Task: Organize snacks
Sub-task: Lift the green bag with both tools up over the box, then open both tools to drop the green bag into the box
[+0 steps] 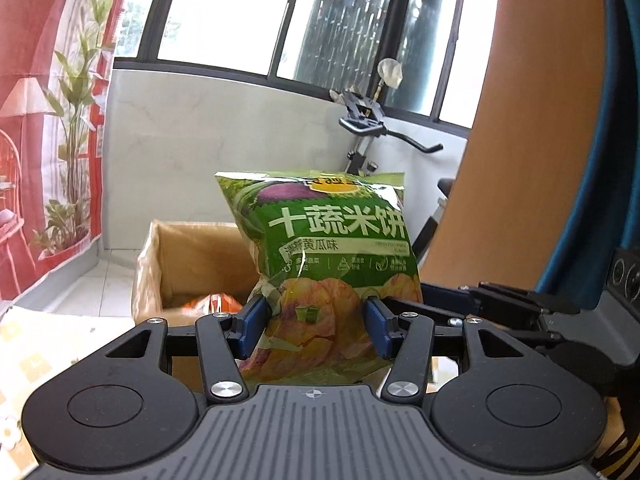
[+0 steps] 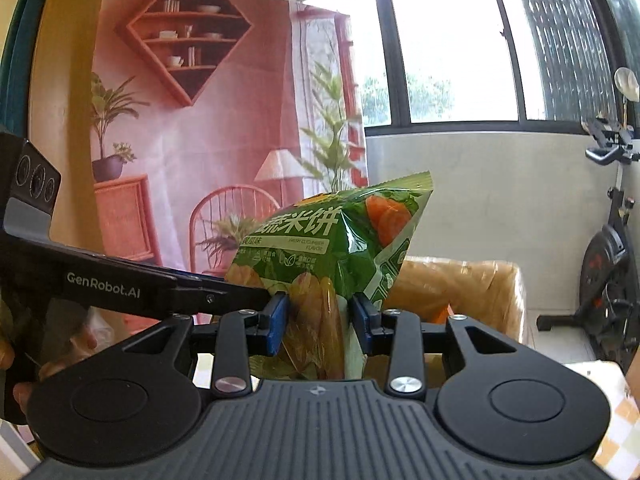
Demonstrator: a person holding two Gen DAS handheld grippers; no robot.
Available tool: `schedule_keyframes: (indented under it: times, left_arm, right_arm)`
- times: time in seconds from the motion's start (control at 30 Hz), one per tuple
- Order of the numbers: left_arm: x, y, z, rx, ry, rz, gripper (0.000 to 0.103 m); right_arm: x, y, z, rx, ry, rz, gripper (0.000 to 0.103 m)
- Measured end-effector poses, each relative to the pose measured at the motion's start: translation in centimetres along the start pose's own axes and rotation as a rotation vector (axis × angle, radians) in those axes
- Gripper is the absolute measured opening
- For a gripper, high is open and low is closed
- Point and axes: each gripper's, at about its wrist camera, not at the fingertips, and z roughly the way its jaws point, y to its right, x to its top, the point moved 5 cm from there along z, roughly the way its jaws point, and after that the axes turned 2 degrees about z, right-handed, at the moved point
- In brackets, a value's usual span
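A green bag of vegetable rice crackers (image 1: 328,248) is held up in the air by both grippers. My left gripper (image 1: 316,324) is shut on its lower part, blue pads pressing each side. My right gripper (image 2: 320,320) is shut on the same bag (image 2: 336,240) from the other side. The right gripper's black body (image 1: 500,304) shows at the right of the left wrist view; the left gripper's body (image 2: 120,288) shows at the left of the right wrist view. An open cardboard box (image 1: 192,264) stands on the floor behind the bag, with an orange packet (image 1: 212,304) inside.
The box (image 2: 472,288) also shows in the right wrist view. An exercise bike (image 2: 608,264) stands at the right by the white wall under the window. A printed red backdrop (image 2: 192,140) hangs at the left. A checked cloth (image 1: 36,352) covers the near surface.
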Motion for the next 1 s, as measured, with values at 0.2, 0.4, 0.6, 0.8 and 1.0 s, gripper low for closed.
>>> schedule_keyframes:
  times: [0.2,0.4,0.6,0.8,1.0]
  left_arm:
    - [1.7,-0.5,3.4,0.05,-0.019,0.043,0.056]
    - [2.9,-1.1,6.2,0.063,-0.031,0.043,0.056]
    - [2.5,-1.9,8.5,0.068,-0.079,0.008,0.056]
    - [2.0,-2.0,8.6,0.132,-0.085,0.058,0.057]
    - [2.1,-2.8,6.8,0.134,-0.086,0.034,0.057]
  right_arm:
    - [1.2,2.4,3.4,0.007,-0.015,-0.016,0.038]
    - [1.8,5.1,6.5,-0.013,-0.012,0.01,0.038]
    - [1.0,7.9,8.8,-0.019,-0.046,0.07,0.038]
    - [0.0,9.2,9.9,-0.063,-0.093,0.112,0.04]
    - [-0.9,9.5,8.5,-0.105,-0.093,0.131,0.04]
